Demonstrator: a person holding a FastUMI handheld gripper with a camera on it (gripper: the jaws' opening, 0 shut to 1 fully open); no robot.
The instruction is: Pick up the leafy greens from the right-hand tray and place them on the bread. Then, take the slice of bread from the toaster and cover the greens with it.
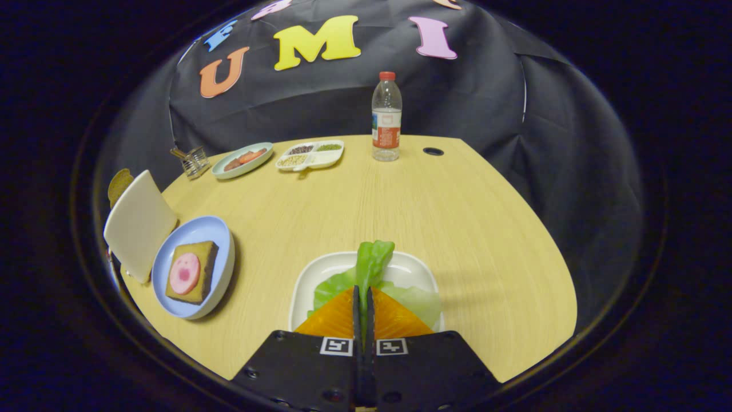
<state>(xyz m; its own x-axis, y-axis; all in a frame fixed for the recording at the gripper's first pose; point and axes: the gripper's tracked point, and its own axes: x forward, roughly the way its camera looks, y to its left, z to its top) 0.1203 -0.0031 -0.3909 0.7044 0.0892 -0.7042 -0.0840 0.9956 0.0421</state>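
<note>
Between the nearly closed orange fingers [377, 313] of the gripper [362, 297], a green leafy lettuce piece [372, 263] is pinched over the white square tray [412, 264], apparently for lifting. Well off to the left waits the brown bread slice [194, 272] on a pale blue plate [220, 232].

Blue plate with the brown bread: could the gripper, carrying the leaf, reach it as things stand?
Probably yes. The gripper is shut on the green lettuce leaf, and bare wooden table lies between it and the blue plate.

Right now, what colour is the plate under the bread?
Pale blue round plate, clearest in the gripper view.
</note>
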